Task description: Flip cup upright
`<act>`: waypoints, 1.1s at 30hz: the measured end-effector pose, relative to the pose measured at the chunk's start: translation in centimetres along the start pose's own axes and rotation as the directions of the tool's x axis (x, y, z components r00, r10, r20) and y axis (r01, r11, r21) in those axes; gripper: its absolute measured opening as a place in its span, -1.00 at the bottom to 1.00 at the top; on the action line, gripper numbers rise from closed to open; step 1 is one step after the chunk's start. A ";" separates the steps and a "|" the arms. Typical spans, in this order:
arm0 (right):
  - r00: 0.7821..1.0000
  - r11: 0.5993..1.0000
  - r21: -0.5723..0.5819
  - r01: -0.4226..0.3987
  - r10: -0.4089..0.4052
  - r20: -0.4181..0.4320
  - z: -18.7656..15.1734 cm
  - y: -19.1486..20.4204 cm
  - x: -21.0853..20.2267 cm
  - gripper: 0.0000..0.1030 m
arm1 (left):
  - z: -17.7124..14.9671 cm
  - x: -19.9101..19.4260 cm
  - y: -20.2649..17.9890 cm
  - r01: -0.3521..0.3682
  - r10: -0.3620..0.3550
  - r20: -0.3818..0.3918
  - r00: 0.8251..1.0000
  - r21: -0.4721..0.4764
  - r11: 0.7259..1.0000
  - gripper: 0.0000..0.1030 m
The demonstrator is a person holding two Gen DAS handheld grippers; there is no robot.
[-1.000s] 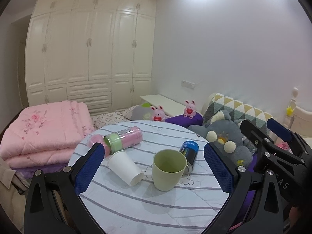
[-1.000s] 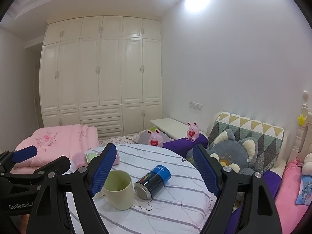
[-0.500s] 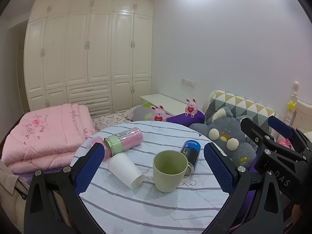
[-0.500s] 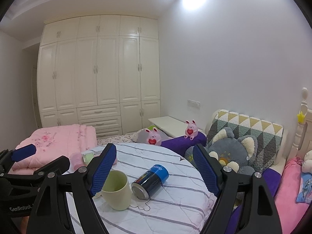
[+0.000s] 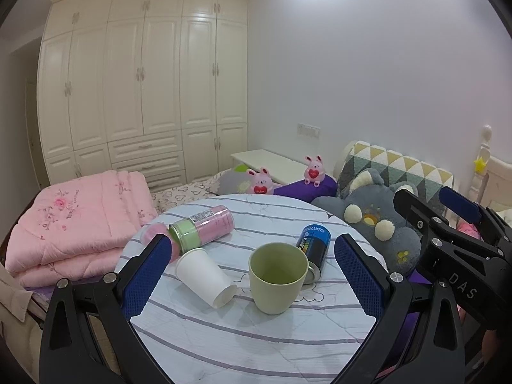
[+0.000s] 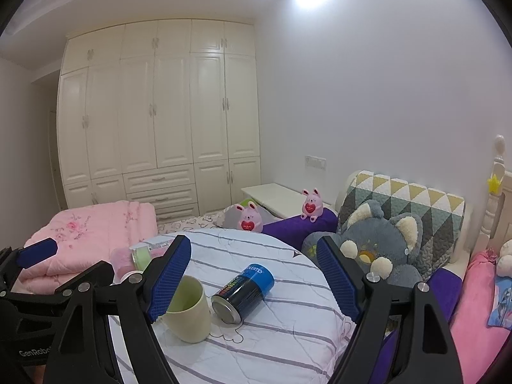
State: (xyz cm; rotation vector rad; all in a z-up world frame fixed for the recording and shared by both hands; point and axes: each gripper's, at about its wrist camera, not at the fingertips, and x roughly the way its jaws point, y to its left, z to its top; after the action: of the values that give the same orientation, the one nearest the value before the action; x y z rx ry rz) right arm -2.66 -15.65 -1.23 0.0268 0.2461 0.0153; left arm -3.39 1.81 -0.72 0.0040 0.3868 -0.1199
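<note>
A pale green mug [image 5: 276,276] stands upright on the round striped table [image 5: 256,336]; it also shows in the right wrist view [image 6: 188,310]. A white paper cup [image 5: 203,276] lies on its side to the mug's left, mouth toward me. My left gripper [image 5: 252,275] is open and empty, held back from the table with the mug and paper cup between its fingers in view. My right gripper [image 6: 254,278] is open and empty, hovering near the table's right side.
A blue and black can [image 5: 312,248] lies on its side right of the mug, also in the right wrist view [image 6: 243,291]. A pink bottle with a green cap [image 5: 201,227] lies behind the paper cup. A grey plush [image 5: 374,217] and a pink quilt [image 5: 76,217] flank the table.
Both grippers have drawn back and risen slightly, so the table sits a little lower in both views. The objects on the table have not moved.
</note>
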 end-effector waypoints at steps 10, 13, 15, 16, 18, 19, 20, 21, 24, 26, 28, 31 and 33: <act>1.000 1.000 0.005 0.002 -0.002 -0.017 -0.2 -0.1 0.4 0.59 | -0.3 0.5 0.2 -0.002 0.002 -0.008 1.000 -0.002 1.000 0.99; 1.000 1.000 0.006 0.001 -0.001 -0.020 -0.3 0.0 0.5 0.59 | -0.4 0.6 0.2 -0.005 0.005 -0.010 1.000 0.000 1.000 1.00; 1.000 1.000 0.007 0.001 -0.001 -0.022 -0.3 0.0 0.6 0.59 | -0.4 0.7 0.2 -0.005 0.005 -0.011 1.000 -0.001 1.000 1.00; 1.000 1.000 0.008 0.001 -0.001 -0.024 -0.3 0.0 0.7 0.59 | -0.4 0.7 0.1 -0.004 0.004 -0.013 1.000 0.000 1.000 1.00; 1.000 1.000 0.009 0.001 0.000 -0.026 -0.4 0.0 0.7 0.59 | -0.5 0.7 0.1 -0.005 0.005 -0.013 1.000 0.002 1.000 1.00; 1.000 1.000 0.009 0.001 0.000 -0.027 -0.4 0.0 0.7 0.59 | -0.4 0.7 0.1 -0.005 0.005 -0.014 1.000 0.000 1.000 1.00; 1.000 1.000 0.010 0.001 -0.001 -0.027 -0.4 -0.1 0.8 0.59 | -0.4 0.8 0.1 -0.005 0.005 -0.014 1.000 0.000 1.000 1.00; 1.000 1.000 0.011 0.002 -0.001 -0.028 -0.4 -0.1 0.8 0.59 | -0.4 0.8 0.1 -0.005 0.005 -0.014 1.000 0.001 1.000 1.00; 1.000 1.000 0.011 0.002 -0.002 -0.029 -0.4 -0.1 0.7 0.59 | -0.4 0.8 0.1 -0.005 0.005 -0.016 1.000 0.001 1.000 1.00; 1.000 1.000 0.012 0.001 -0.001 -0.031 -0.5 -0.1 0.8 0.59 | -0.4 0.8 0.1 -0.007 0.007 -0.014 1.000 0.003 1.000 1.00; 0.999 1.000 0.013 0.002 -0.002 -0.035 -0.6 -0.1 0.8 0.59 | -0.5 1.0 0.0 -0.009 0.009 -0.017 1.000 0.006 1.000 1.00; 0.999 1.000 0.015 0.001 -0.001 -0.040 -0.6 -0.1 0.9 0.59 | -0.5 1.1 0.0 -0.009 0.009 -0.019 1.000 0.006 1.000 1.00; 0.999 1.000 0.016 0.002 -0.001 -0.045 -0.7 -0.1 1.0 0.59 | -0.5 1.1 0.0 -0.009 0.009 -0.018 1.000 0.007 1.000 1.00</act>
State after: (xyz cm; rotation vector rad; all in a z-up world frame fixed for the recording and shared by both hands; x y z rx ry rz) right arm -1.90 -15.71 -2.13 0.0426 0.2915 0.0126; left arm -2.58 1.71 -1.63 0.0136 0.4045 -0.1125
